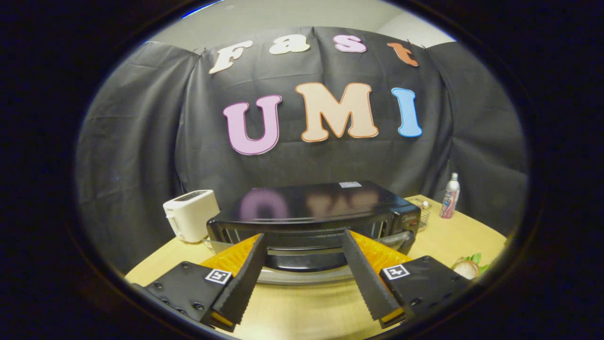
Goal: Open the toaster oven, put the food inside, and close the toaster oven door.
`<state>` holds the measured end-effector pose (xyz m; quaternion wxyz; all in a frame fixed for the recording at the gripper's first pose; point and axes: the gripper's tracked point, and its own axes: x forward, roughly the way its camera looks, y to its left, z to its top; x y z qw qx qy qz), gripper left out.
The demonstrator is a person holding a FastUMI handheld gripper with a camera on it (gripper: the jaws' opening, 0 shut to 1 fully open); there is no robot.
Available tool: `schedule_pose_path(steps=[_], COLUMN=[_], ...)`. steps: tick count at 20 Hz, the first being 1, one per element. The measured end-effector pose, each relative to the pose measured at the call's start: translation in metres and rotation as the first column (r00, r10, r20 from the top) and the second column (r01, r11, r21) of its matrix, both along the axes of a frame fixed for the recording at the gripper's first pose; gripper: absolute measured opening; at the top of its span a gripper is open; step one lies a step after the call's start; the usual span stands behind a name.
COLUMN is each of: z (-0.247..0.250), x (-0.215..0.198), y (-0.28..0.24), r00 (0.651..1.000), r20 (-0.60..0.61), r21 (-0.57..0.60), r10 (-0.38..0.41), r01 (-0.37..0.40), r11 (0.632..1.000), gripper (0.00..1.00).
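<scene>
Black, glossy sheet metal is making up the toaster oven (311,208), which is sitting on the pale wooden table (302,307) and serving as landmark here. Left of the oven, just beside its corner, a white pop-up toaster (190,214) is standing. The gripper (302,238) is pointing at the oven's front, jaws released and spread wide, gripping nothing; the fingertips (258,240) are reaching the upper front edge of the oven, one toward each end of the door's top. The oven door (306,264) is appearing tilted or part lowered, a silvery curved rim showing below the dark glass, though how far open it is I cannot tell. Judgement: the step in hand is opening the door. To do it well, the fingers should be hooking or closing on the handle bar near its middle, then pulling outward and down along the hinge arc, not straight back, so the light oven is not sliding on the table. Right of the oven, a small glass jar (423,212) and a bottle (449,195) are standing near the table's far edge. Further right and nearer than the oven, the food (467,267), seemingly a sandwich with green leaf, is lying near the table edge, well apart from the oven, not yet loaded.
</scene>
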<state>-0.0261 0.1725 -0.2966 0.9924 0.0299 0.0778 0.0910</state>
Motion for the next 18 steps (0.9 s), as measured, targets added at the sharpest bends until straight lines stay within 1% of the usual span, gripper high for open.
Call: schedule_pose_path(steps=[6, 12, 15, 18], z=[-0.027, -0.038, -0.049, -0.064], x=[-0.039, -0.051, -0.061, -0.070], y=[-0.011, -0.014, -0.019, -0.026], r00=[0.996, 0.990, 0.982, 0.968], r20=[-0.094, -0.138, -0.190, -0.251], r21=[-0.019, -0.026, -0.026, -0.040], r10=[-0.003, 0.010, 0.020, 0.015], r01=[0.002, -0.013, -0.026, -0.026], r11=[1.000, 1.000, 0.999, 0.999], gripper=[1.00, 1.00, 1.00, 0.98])
